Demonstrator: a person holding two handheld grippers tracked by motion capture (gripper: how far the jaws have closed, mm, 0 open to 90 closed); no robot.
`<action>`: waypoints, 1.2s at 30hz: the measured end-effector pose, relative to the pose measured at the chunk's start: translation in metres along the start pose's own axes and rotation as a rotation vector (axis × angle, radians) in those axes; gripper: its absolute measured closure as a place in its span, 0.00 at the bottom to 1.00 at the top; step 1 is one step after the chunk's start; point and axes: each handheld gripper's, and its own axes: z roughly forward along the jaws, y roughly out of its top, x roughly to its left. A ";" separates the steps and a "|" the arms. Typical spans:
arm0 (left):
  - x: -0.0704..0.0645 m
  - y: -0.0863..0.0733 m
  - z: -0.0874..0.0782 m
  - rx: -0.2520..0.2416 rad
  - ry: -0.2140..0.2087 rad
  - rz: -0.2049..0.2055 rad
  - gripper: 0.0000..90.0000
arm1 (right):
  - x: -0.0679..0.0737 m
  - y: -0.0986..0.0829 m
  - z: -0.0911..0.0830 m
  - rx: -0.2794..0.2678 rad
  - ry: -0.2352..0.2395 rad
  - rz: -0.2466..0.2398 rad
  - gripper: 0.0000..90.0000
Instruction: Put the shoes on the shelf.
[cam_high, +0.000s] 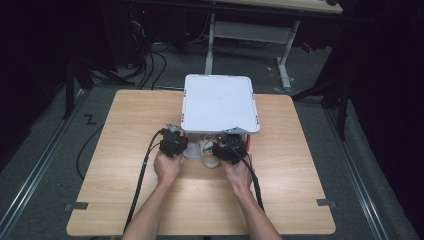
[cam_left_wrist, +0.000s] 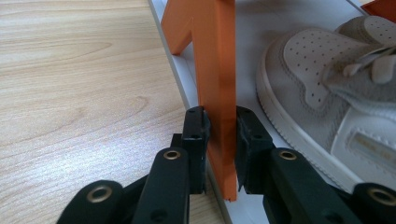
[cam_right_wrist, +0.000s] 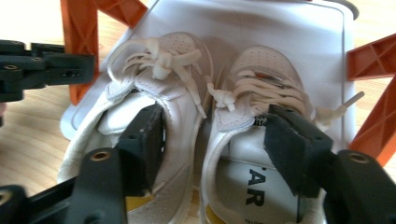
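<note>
I look down on a square wooden table (cam_high: 125, 165) with a pale grain, sitting in the middle of the frame; small grey tabs (cam_high: 76, 206) stick out at its lower left and lower right edges. Around it I see a grey carpeted floor (cam_high: 45, 150), with a metal rail (cam_high: 30, 185) running diagonally along the left and another along the right. At the top of the frame stands a second desk (cam_high: 280, 5) on white metal legs (cam_high: 284, 60). Black cables (cam_high: 150, 65) lie in loops on the floor at the upper left. The room's edges fall into deep darkness; the light lands mainly on the table.
</note>
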 end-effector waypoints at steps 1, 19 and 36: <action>0.000 0.000 0.000 0.000 0.000 0.001 0.84 | 0.000 0.000 -0.001 0.004 0.002 -0.002 0.38; 0.000 0.000 0.000 0.005 0.000 0.005 0.84 | -0.007 -0.014 -0.030 -0.109 0.064 0.011 0.24; 0.000 0.001 0.000 0.008 0.002 0.009 0.84 | 0.003 -0.083 -0.038 -0.138 0.068 0.044 0.28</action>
